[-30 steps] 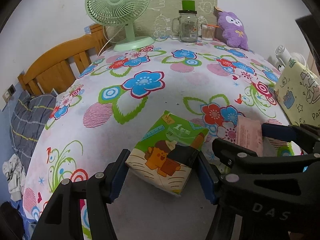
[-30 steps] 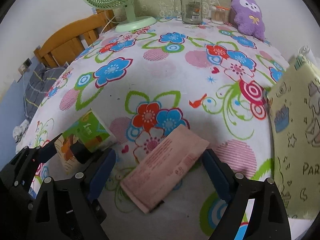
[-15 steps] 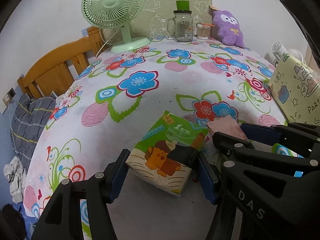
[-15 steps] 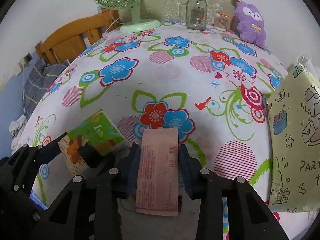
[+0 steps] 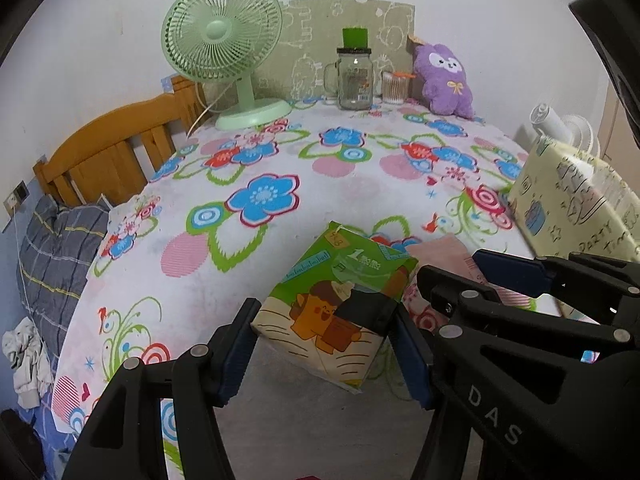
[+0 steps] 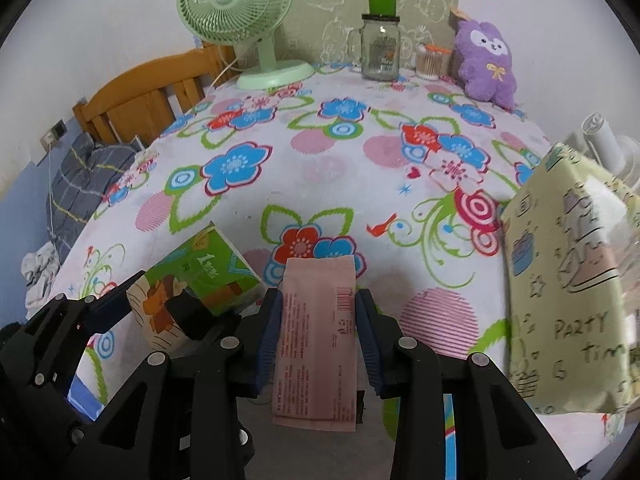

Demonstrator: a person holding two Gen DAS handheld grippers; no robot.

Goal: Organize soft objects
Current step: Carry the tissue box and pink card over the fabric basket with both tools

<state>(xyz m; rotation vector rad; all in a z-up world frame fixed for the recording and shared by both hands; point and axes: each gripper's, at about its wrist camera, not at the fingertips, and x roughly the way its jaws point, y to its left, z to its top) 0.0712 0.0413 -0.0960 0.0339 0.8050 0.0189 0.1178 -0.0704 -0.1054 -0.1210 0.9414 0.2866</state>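
My left gripper [image 5: 326, 350] clamps the green tissue pack [image 5: 336, 308] between its pads. My right gripper [image 6: 316, 334], just closed, pinches the pink pack [image 6: 316, 344] lengthwise, both above the floral tablecloth [image 6: 340, 172], side by side.

The tissue pack [image 5: 336, 300] in the left tool [image 5: 326, 346] is green with an orange cartoon figure. The packet [image 6: 318, 332] in the right tool [image 6: 316, 336] is pale pink. Beyond them, the table [image 6: 352, 168] cover is white with blue, red and green flowers.
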